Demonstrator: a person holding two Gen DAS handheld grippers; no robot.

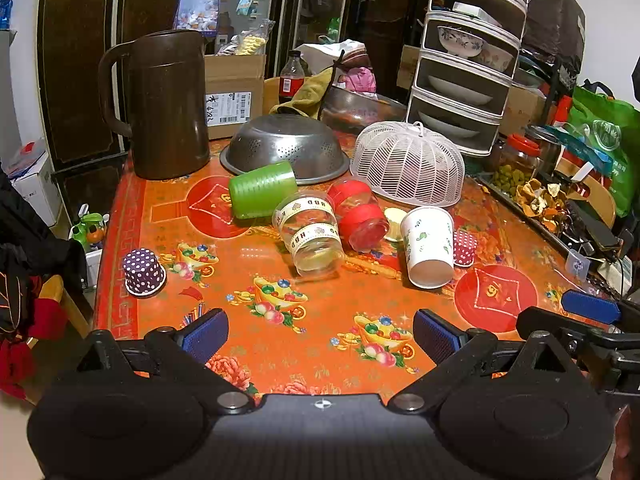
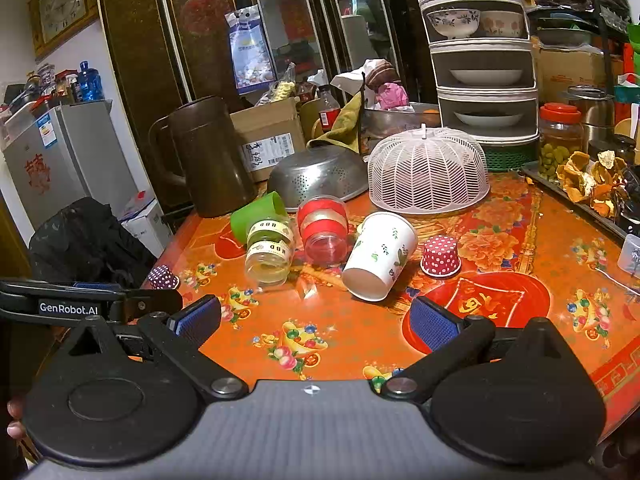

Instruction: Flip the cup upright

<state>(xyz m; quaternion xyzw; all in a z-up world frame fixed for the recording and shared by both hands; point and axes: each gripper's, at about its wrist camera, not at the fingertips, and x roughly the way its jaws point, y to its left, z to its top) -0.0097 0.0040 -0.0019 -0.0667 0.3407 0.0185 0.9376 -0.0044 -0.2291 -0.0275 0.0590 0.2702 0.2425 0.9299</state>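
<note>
Several cups lie on their sides on the orange tablecloth: a green cup (image 1: 262,190) (image 2: 256,216), a clear cup with cream bands (image 1: 310,236) (image 2: 269,249), a clear cup with red bands (image 1: 358,214) (image 2: 324,230) and a white leaf-print paper cup (image 1: 428,246) (image 2: 380,256). A purple dotted paper cup (image 1: 143,272) (image 2: 163,278) and a red dotted one (image 1: 464,248) (image 2: 440,256) stand upside down. My left gripper (image 1: 318,334) and right gripper (image 2: 314,320) are open and empty, near the table's front edge, short of the cups.
Behind the cups stand a brown jug (image 1: 164,104), an upturned steel colander (image 1: 284,148), a white mesh food cover (image 1: 408,164) and a tiered dish rack (image 1: 464,72). A tray with dried peels (image 1: 540,200) lies at the right edge. The right gripper's finger (image 1: 590,306) shows in the left wrist view.
</note>
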